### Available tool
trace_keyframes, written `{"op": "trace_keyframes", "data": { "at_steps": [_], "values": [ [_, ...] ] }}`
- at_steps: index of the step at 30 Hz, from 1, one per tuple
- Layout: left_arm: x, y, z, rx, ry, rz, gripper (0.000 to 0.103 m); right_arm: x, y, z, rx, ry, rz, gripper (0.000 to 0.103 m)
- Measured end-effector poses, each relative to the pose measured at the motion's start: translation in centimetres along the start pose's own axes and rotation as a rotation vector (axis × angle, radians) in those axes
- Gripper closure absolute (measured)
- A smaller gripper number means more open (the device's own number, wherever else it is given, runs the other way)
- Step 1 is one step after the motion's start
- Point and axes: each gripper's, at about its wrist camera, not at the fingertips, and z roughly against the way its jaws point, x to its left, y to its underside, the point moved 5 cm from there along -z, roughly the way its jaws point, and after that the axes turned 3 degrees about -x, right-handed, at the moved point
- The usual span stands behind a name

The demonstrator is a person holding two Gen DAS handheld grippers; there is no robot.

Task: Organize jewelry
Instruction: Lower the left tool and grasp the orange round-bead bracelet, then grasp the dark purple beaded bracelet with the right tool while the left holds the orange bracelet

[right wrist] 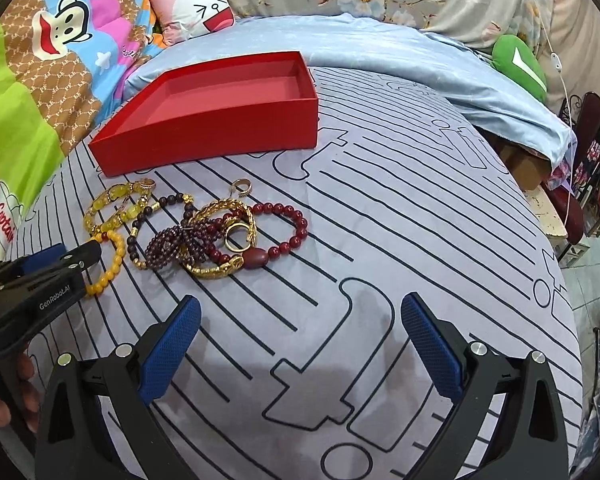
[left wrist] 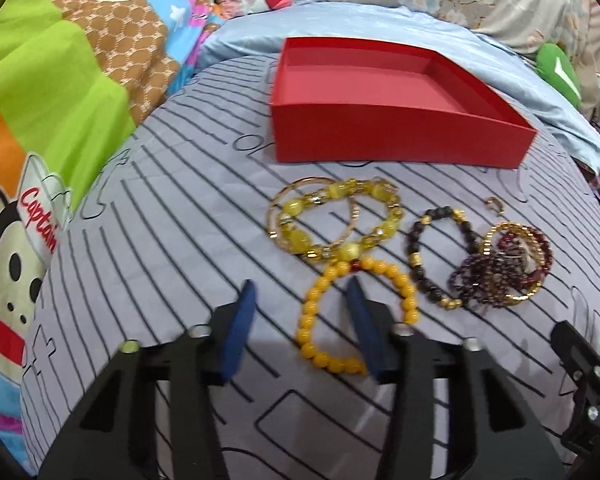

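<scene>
An empty red box [left wrist: 396, 136] [right wrist: 204, 136] stands on the striped bed sheet. In front of it lies a heap of bracelets. My left gripper [left wrist: 302, 284] is open, low over the yellow bead bracelet [left wrist: 320, 320] [right wrist: 112, 268], its right finger inside the loop. A yellow stone bracelet [left wrist: 296, 210] [right wrist: 100, 204], a dark bead bracelet [left wrist: 420, 272], purple and gold bracelets [left wrist: 504, 264] [right wrist: 216, 240] and a red bead bracelet [right wrist: 296, 224] lie beside it. My right gripper [right wrist: 300, 300] is open and empty, in front of and to the right of the heap.
A colourful cartoon quilt [left wrist: 40, 120] lies at the left. A light blue blanket [right wrist: 380, 52] and pillows [right wrist: 192, 8] lie behind the box. The bed's right edge [right wrist: 556, 240] drops to the floor with furniture.
</scene>
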Motion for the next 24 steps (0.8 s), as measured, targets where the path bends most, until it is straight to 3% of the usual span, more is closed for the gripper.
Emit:
{"op": "trace_keyframes", "data": {
  "at_steps": [3,4,11,18,24],
  "values": [
    [-0.7,0.1,0.2,-0.003,0.028,-0.019,0.093,0.0,-0.1,-0.3,0.005,-0.008,-0.001,0.006],
    [-0.9,0.2,0.3,0.001,0.049,-0.017,0.095,0.0,-0.1,-0.3,0.006,-0.01,-0.002,0.006],
    [-0.6,0.1,2.0,-0.02,0.091,0.009,0.096,0.2,-0.3,-0.1,0.001,-0.028,0.006,0.006],
    [1.5,-0.6,3.5,-0.046,0.077,0.042,0.096,1.2,-1.1,0.1,-0.008,-0.057,0.022,0.007],
    [2.3,-0.5,2.7,-0.029,0.055,0.045,0.096,3.9,-2.2,-0.5,0.009,-0.118,0.063,0.028]
  ]
}}
